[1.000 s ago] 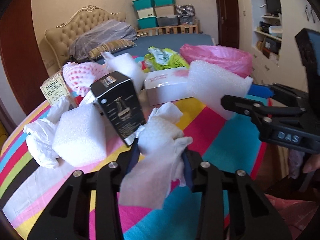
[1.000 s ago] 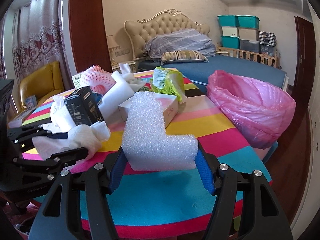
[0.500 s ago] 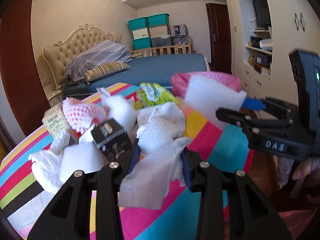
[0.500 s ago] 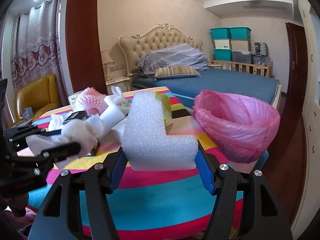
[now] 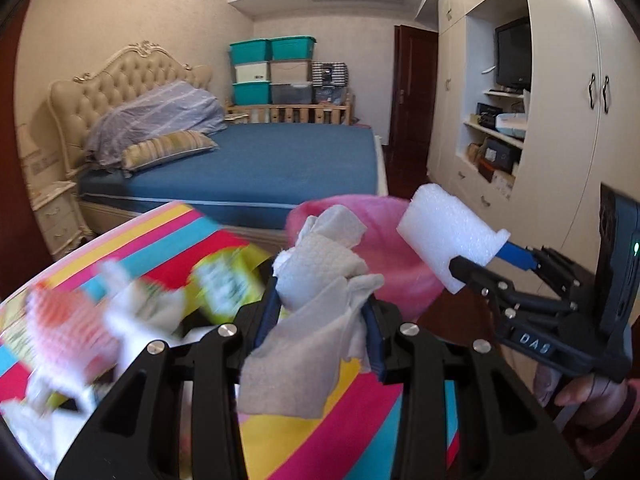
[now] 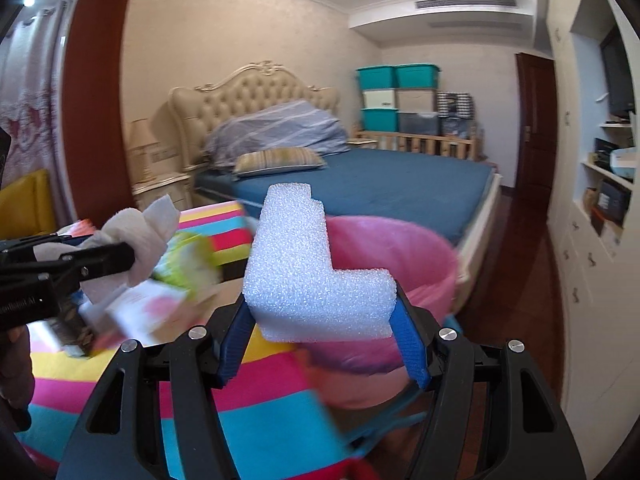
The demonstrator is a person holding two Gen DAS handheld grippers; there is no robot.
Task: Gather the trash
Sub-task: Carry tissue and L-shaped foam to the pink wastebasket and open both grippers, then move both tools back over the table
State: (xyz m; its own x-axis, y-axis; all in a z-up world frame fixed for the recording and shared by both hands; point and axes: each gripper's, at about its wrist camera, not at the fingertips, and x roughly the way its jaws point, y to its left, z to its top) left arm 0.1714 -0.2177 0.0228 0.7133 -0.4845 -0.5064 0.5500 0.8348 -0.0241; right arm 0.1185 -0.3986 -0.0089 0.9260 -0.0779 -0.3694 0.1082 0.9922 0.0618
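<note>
My left gripper [image 5: 320, 312] is shut on a crumpled white paper towel [image 5: 316, 304], which hangs over and below the jaws. My right gripper [image 6: 324, 320] is shut on an L-shaped block of white foam [image 6: 308, 272]. Both are held in the air near the rim of a pink trash bag [image 6: 384, 240], which stands open at the table's far right edge. In the left wrist view the right gripper [image 5: 480, 268] with its foam [image 5: 448, 240] is in front of the pink bag [image 5: 384, 240]. The right wrist view has the left gripper [image 6: 120, 258] with the towel [image 6: 140, 236] at the left.
More trash lies blurred on the striped tablecloth [image 5: 312, 432]: a green-yellow packet [image 5: 228, 284], a pink foam net [image 5: 68, 328], white foam and tissue, a white box [image 6: 148, 312]. A bed [image 5: 256, 160] lies beyond the table, cupboards [image 5: 560, 120] at the right. A hand [image 5: 592, 400] grips the right tool.
Both grippers have risen and swung right towards the pink bag, each still with its load. The trash pile has slid to the left and lower in both views.
</note>
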